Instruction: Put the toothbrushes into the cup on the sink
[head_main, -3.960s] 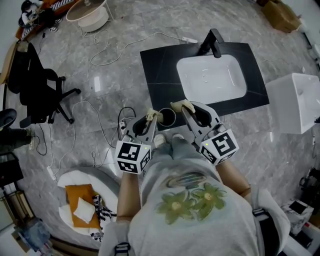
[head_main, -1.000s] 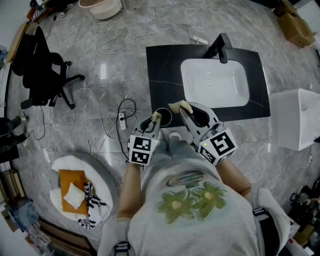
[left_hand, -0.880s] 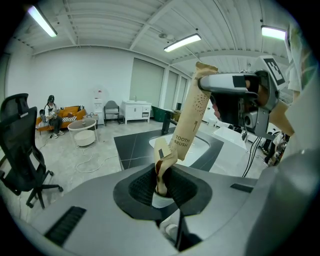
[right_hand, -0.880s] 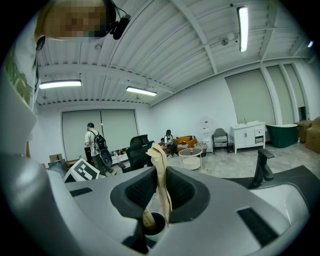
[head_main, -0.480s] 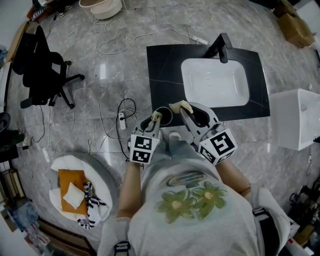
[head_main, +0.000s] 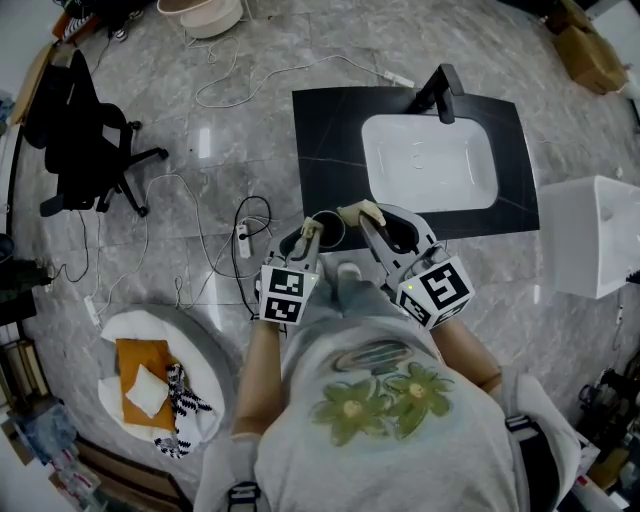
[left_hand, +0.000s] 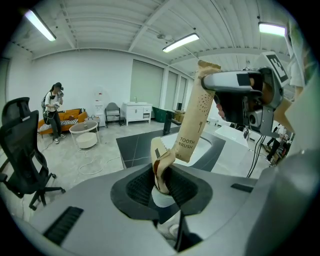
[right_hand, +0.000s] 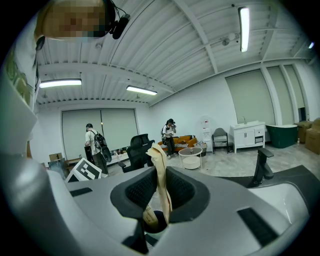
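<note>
Centre of the left gripper view: the toothbrush packet (left_hand: 159, 162) is brown kraft paper, matt and creased. Black ribbed pads (left_hand: 136, 187) look rubbery, and smooth matt grey plastic shells the left gripper (left_hand: 161, 182). In the head view, the floor (head_main: 300, 30) is glossy grey stone, the desk (head_main: 325, 140) dull black, the basin (head_main: 430, 165) shiny white.

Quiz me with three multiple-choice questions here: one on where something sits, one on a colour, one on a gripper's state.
1. The black faucet stands where on the white sink basin?
A) the rim farthest from the person
B) the near rim
C) inside it

2. The countertop slab around the basin is:
A) white
B) black
C) orange

3. The right gripper is:
A) wide open, empty
B) clamping the faucet
C) shut on a brown paper-wrapped toothbrush

Answers: 1 A, it rises beyond the basin; 2 B, the slab is dark; 3 C, the pads pinch the wrapper.
</note>
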